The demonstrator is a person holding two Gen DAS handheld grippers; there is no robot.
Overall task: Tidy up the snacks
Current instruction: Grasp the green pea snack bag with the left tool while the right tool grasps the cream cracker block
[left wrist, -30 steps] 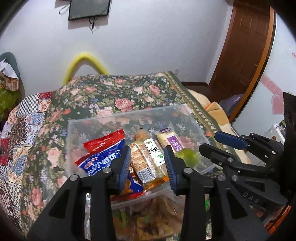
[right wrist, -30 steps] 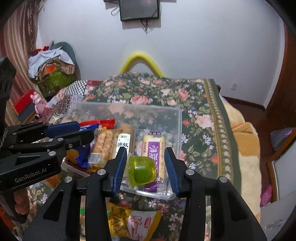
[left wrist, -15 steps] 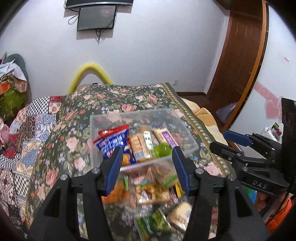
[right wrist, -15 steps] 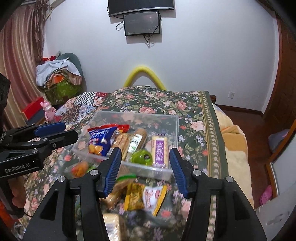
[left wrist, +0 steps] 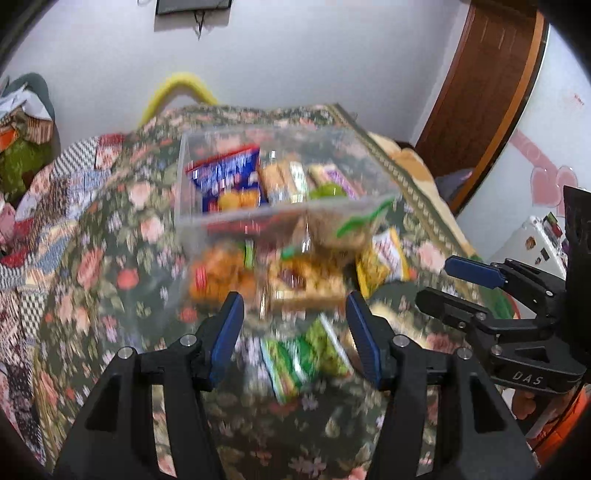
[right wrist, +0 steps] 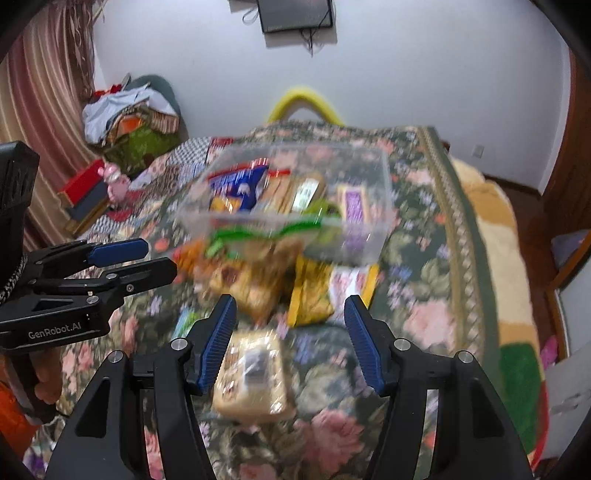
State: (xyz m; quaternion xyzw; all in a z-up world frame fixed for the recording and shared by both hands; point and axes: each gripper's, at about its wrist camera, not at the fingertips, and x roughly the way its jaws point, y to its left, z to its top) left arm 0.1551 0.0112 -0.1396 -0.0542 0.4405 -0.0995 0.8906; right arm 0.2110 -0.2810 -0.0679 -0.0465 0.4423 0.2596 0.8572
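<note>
One clear plastic box [left wrist: 284, 214] holds five snacks: one blue packet [left wrist: 225, 173], two wrapped bars [left wrist: 284, 181], one purple-labelled bar [right wrist: 354, 203] and one green jelly cup [left wrist: 327, 191]. Loose snack packets [right wrist: 255, 373] outside it blur together, roughly six. Two hand-held grippers.

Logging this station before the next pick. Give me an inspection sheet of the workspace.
Surface: floral bedspread, patterned, partly covered by snacks.
Job's things: clear plastic bin holds a blue chip bag, biscuit packs and a green jelly cup; loose snack packets lie in front of it, including a yellow packet and a green packet.
Clutter: clothes pile at the far left.
Grippers: left gripper and right gripper, jaws open, both empty.
Cables: wires hang below the wall screen.
Surroundings: white wall, wooden door.
</note>
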